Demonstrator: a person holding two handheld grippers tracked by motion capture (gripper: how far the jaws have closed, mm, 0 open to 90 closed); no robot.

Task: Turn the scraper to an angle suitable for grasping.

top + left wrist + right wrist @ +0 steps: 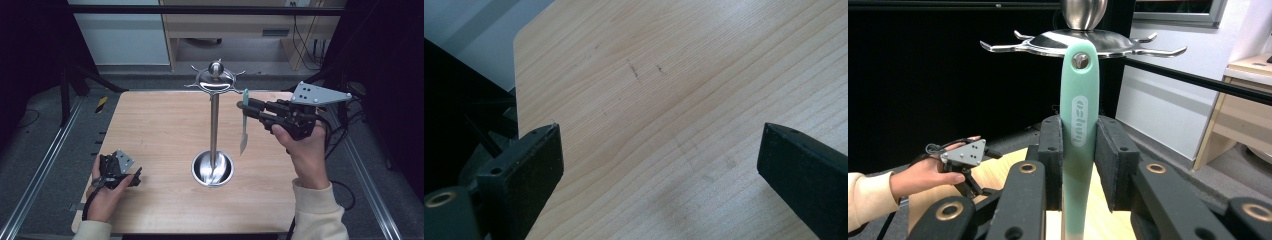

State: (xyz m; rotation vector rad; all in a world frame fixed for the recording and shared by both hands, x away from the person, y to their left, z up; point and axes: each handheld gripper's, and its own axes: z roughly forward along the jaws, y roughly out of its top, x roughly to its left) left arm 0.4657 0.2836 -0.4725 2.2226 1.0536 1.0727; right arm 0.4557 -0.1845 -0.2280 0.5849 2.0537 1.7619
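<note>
Mint-green utensil (244, 117), a slim tool with a pale green handle and a silvery blade end, hangs upright in the air to the right of a tall metal stand (214, 125) at the middle of a light wooden table (150, 130). The right gripper (246, 106) is raised above the table's right side, and its black jaws are closed on the green handle. In the right gripper view the handle (1079, 130) rises between the two pads, a metal rivet near its top, with raised lettering too small to read. Its top end sits just in front of the stand's crown (1083, 42), a shiny disc ringed with curved hooks and topped by a round knob; whether the two touch cannot be told. The stand's round base sits on the table near the front edge, and the blade tip hangs above the wood just right of it. The left gripper (136, 175) rests low at the table's front left corner, held in the person's left hand (102, 197). In the left gripper view its jaws stand wide apart over bare wood (664, 125), holding nothing. Cream sleeves cover both forearms.
</note>
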